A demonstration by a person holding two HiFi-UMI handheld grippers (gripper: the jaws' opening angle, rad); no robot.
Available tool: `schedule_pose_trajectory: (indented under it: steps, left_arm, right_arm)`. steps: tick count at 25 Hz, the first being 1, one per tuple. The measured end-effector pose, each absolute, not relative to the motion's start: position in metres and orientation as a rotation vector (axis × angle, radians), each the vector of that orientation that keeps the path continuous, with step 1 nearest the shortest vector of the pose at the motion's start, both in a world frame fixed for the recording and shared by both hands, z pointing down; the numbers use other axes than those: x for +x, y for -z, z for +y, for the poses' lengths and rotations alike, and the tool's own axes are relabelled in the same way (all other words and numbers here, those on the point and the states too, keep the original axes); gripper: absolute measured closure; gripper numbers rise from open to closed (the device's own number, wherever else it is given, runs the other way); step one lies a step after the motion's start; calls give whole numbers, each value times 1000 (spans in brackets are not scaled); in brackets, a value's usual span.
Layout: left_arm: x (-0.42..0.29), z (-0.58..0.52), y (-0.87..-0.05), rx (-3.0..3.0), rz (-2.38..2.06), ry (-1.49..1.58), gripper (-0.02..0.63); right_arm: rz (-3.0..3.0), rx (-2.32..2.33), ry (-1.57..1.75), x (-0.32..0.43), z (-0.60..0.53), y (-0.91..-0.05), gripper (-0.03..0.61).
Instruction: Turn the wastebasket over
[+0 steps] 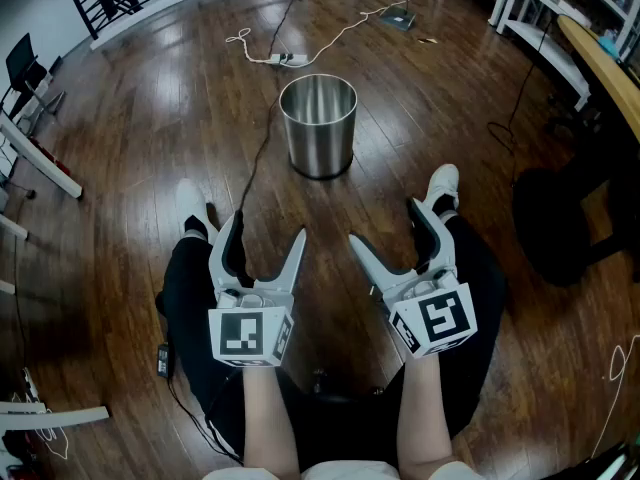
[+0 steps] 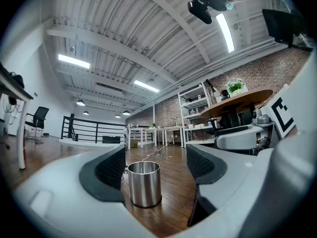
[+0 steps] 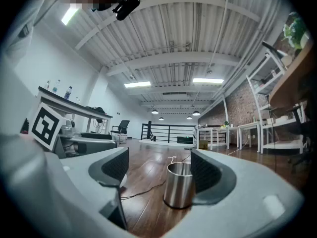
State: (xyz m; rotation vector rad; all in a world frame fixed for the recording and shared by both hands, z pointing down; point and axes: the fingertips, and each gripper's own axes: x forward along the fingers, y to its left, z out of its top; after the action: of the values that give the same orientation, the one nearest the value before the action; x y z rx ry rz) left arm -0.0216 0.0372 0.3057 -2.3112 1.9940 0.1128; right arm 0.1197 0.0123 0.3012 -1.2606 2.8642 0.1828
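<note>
A shiny steel wastebasket stands upright on the wooden floor, mouth up, some way ahead of both grippers. My left gripper is open with nothing between its jaws. The right gripper is open too, and empty. Both are held low above the person's lap, pointing toward the basket. In the left gripper view the wastebasket shows between the jaws, well beyond them. The right gripper view has the wastebasket partly behind the right jaw, also at a distance.
A black cable runs across the floor just left of the basket toward a white power strip. A black chair stands to the right, white desks at the far right. The person's white shoes rest near the grippers.
</note>
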Motion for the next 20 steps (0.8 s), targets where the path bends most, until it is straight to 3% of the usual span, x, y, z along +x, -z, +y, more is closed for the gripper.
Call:
schedule_pose_trajectory:
  steps: [9, 20]
  left_arm:
    - [-46, -87, -281, -2350, 1931, -44, 224]
    - [-134, -220, -281, -2367, 1912, -40, 233]
  right_arm:
    - [2876, -1286, -109, 88, -109, -283, 210]
    - [2941, -1344, -91, 2, -236, -288, 210]
